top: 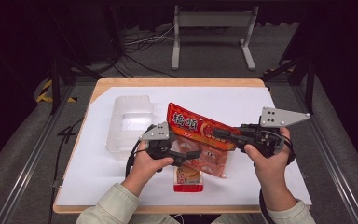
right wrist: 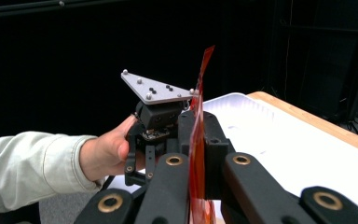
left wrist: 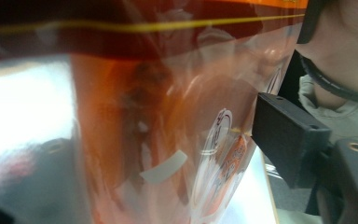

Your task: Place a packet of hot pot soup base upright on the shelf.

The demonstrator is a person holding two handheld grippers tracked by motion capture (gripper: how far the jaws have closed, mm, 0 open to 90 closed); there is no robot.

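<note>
A red and orange snack bag [top: 200,135] hangs above the table between both grippers. My right gripper [top: 220,134] is shut on its right edge; in the right gripper view the jaws [right wrist: 198,140] pinch the thin red film [right wrist: 201,88] edge-on. My left gripper [top: 189,156] reaches in from the left around the bag's lower part. In the left gripper view the glossy bag [left wrist: 168,116] lies close against the camera, and one black pad [left wrist: 284,135] stands at its side without squeezing it. The other jaw is hidden behind the film.
A clear plastic container [top: 129,125] stands on the white sheet [top: 261,100] at the left. A small white cup with orange contents [top: 188,180] sits on the table under the bag, near the front edge. Past the table are a metal stand [top: 212,28] and cables.
</note>
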